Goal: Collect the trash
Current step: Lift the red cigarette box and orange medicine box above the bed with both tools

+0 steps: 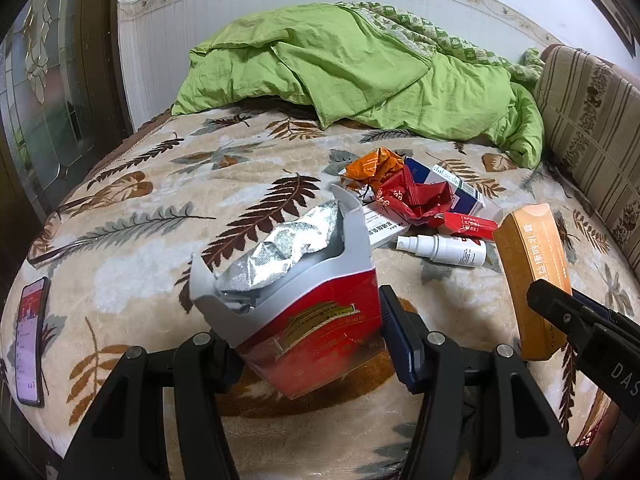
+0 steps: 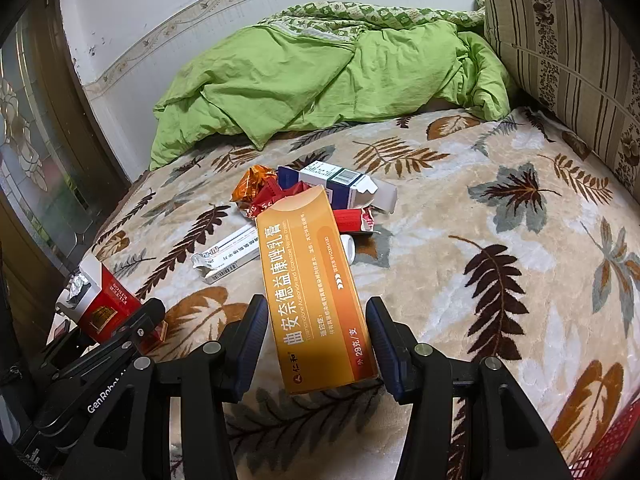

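A torn-open red cardboard cigarette pack [image 1: 316, 332] with crumpled silver foil was held clamped between the fingers of the left gripper [image 1: 310, 328], while a long orange cardboard ointment box [image 2: 316, 292] was gripped lengthwise by the right gripper [image 2: 318, 336]. The remaining pile of crinkled red and orange wrappers [image 1: 400, 194] lay ahead on the plush leaf-patterned bed blanket [image 1: 160, 208], slightly nearer the right gripper.

A red cigarette pack [image 1: 320, 340] shows silver foil; the carton [image 2: 316, 300] is orange; the blanket [image 2: 500, 240] bears brown leaves; the quilt [image 1: 340, 72] is green.
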Tool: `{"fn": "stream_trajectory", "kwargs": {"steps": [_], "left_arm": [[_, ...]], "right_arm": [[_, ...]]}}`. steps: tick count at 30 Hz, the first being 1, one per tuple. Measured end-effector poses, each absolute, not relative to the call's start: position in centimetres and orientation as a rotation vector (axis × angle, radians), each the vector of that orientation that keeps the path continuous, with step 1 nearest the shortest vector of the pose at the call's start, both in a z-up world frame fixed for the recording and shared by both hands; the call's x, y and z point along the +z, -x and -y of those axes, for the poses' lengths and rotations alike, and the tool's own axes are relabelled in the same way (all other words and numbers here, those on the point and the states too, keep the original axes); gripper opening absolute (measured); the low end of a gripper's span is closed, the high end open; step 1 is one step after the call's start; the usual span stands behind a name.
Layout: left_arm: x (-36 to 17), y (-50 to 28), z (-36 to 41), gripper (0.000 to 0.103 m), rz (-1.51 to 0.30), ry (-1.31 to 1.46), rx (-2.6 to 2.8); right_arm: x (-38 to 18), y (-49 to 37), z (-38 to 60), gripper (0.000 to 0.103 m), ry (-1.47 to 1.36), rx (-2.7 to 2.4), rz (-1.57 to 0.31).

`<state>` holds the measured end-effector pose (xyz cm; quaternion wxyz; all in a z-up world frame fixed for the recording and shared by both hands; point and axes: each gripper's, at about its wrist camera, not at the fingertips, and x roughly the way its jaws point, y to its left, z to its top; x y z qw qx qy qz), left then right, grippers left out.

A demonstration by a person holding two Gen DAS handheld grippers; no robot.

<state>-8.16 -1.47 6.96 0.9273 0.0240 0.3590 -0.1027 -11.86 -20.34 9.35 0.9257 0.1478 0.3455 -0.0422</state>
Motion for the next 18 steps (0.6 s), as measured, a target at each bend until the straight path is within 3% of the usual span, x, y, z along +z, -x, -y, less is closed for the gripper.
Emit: {"fn": "stream_trajectory", "kwargs": {"steps": [18], "left_arm": [[6.91,8.21,1.51,0.058,-0.734,-0.049,-0.209]], "right_arm": [[9.36,11.88,20.37,0.054,-0.302,-0.086,-0.708]]}}
